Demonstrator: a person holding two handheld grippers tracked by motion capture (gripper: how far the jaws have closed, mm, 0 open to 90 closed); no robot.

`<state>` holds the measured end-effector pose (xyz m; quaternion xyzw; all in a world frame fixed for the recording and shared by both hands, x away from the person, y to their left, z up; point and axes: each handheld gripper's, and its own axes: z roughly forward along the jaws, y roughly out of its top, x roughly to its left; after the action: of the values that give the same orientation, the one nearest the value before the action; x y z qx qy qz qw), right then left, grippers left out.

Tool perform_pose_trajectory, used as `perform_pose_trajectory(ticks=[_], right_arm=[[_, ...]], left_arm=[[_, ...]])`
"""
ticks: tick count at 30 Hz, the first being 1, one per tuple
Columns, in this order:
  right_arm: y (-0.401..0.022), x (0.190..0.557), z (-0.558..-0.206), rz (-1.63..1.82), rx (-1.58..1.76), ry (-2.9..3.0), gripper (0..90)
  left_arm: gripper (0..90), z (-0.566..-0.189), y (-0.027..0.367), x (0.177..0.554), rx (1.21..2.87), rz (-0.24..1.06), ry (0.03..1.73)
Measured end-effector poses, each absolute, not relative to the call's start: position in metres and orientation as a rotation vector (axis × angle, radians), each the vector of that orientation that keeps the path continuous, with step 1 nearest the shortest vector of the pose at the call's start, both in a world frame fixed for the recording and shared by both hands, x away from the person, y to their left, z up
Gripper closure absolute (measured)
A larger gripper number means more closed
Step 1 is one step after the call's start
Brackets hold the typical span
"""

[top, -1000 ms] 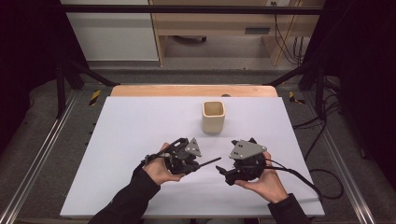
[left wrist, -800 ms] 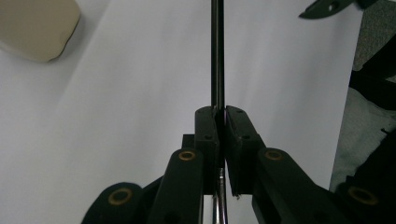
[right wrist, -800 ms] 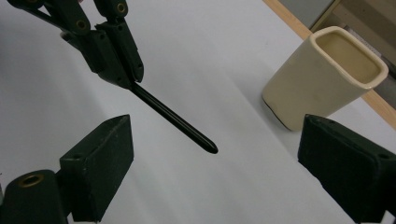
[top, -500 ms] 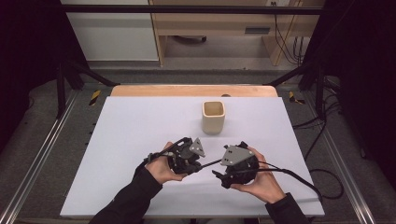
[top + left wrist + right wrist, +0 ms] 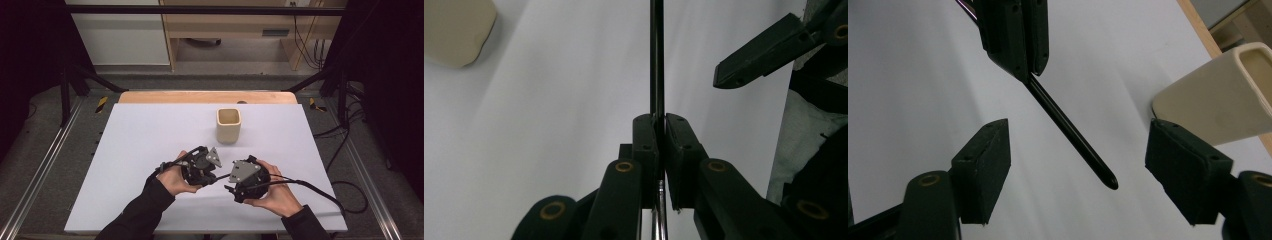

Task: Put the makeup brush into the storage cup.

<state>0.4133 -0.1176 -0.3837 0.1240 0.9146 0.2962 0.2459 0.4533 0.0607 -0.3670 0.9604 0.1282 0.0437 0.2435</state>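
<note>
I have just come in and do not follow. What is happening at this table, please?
A person holds a gripper in each hand over a white table. The left gripper is shut on a thin black pen. The right gripper stands open around the pen's free end; its jaws have just been closing, with the pen between them but not touched. It looks like a handover. A beige cup stands farther back.

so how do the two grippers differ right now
The left gripper is shut on a thin black pen; the right gripper is open, its jaws just closing, their pads apart on either side of the pen's tip. The left sits nearer the cream cup. Both are hand-held above the white table, facing each other.
</note>
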Motion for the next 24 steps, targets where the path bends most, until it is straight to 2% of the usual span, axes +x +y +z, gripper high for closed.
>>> perform_pose_trajectory(ticks=[9,20,21,22,23,24], right_arm=[[-0.114,0.412,-0.385,0.771,0.265,2.525,41.0],[-0.11,0.411,-0.391,0.761,0.171,2.566,51.4],[-0.11,0.411,-0.391,0.76,0.157,2.564,53.0],[-0.11,0.411,-0.391,0.756,0.147,2.568,54.5],[-0.109,0.411,-0.392,0.759,0.131,2.563,55.4],[-0.109,0.41,-0.392,0.76,0.128,2.555,56.6]], left_arm=[[84.2,-0.366,0.059,0.451,2.638,0.108,0.334],[84.2,-0.364,0.055,0.447,2.636,0.09,0.308],[84.2,-0.365,0.054,0.445,2.62,0.08,0.322],[84.2,-0.37,0.05,0.439,2.516,0.052,0.423],[84.2,-0.36,0.056,0.45,2.711,0.112,0.209],[84.2,-0.361,0.055,0.449,2.681,0.104,0.238]])
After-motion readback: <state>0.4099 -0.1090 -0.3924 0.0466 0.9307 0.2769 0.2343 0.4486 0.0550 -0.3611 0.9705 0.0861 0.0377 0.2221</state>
